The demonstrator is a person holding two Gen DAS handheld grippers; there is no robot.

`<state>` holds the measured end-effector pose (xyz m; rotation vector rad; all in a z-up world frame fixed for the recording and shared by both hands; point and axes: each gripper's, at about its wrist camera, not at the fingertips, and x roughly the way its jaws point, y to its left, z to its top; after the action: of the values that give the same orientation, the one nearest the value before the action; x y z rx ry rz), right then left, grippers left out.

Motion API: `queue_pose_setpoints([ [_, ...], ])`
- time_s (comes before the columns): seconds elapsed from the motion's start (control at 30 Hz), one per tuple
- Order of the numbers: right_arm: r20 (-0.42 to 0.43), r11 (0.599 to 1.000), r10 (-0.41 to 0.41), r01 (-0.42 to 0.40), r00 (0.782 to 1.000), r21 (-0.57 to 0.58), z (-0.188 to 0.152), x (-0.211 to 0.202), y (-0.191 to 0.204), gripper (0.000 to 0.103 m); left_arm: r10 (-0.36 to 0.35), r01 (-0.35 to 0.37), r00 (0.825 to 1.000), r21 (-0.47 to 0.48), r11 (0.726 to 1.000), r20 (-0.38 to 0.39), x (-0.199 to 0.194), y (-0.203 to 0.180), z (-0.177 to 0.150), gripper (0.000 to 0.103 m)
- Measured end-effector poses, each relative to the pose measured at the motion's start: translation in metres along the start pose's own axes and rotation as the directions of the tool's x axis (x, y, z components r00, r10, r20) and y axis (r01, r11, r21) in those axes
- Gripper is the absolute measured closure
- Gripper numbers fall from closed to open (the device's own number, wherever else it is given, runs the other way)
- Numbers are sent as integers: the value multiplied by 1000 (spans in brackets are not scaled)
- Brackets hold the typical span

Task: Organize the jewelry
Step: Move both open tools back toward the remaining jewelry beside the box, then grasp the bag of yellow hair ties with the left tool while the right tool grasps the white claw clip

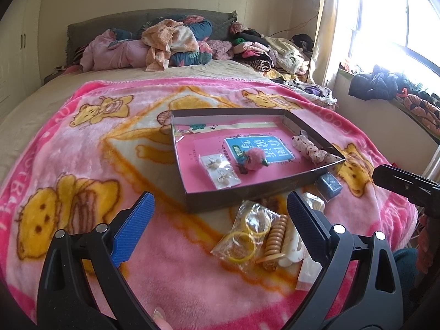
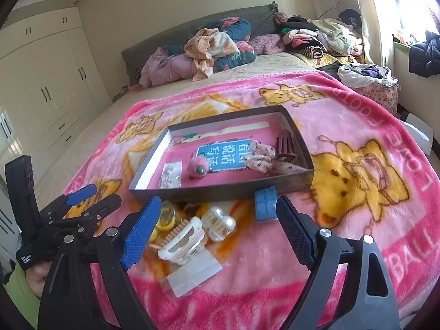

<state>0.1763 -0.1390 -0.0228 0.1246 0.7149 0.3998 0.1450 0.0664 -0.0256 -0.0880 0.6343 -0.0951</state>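
A shallow dark box (image 1: 247, 191) with a pink lining lies on the pink bear blanket (image 1: 82, 151). Inside it are a bag of earrings (image 1: 220, 170), a pink pom-pom (image 1: 254, 161), a floral scrunchie (image 1: 310, 148) and a brown claw clip (image 2: 286, 145). In front of the box lie a bag of yellow hair rings (image 1: 244, 236), a tan spiral tie (image 1: 276, 236), a white hair claw (image 2: 184, 236), a clear beaded piece (image 2: 220, 224), a clear packet (image 2: 192, 275) and a blue clip (image 2: 265, 203). My left gripper (image 1: 220, 196) and right gripper (image 2: 217, 202) hover open over this loose pile, holding nothing.
Heaped bedding and clothes (image 1: 165, 44) lie against the headboard, with more clothes (image 2: 316, 41) along the bed's right side. Cream wardrobes (image 2: 49, 88) stand to the left and a bright window (image 1: 385, 27) to the right. A person's hand (image 2: 35, 275) holds the left gripper.
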Motion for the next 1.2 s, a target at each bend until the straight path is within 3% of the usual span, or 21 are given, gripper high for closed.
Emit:
queue_pose_setpoints([
  [0.33,-60,1000,0,-2,998,-30,-16,6,16,21,9,-9,1000,-5,1000,-27,0,10,-11,15],
  [0.53,-124,999,13,-19,992,-46,-24,20,26,35,21,-21,999,13,1000,-39,4,13,-18,15],
  [0.7,-192,998,21,-30,981,-46,-31,35,30,55,18,-16,998,36,999,-54,7,13,-24,15],
  [0.8,-218,998,24,-34,976,-43,-34,42,30,62,12,-9,998,47,999,-68,11,12,-28,15],
  [1.2,-313,999,48,-40,948,33,-42,74,23,80,-10,22,993,97,995,-118,36,3,-37,15],
])
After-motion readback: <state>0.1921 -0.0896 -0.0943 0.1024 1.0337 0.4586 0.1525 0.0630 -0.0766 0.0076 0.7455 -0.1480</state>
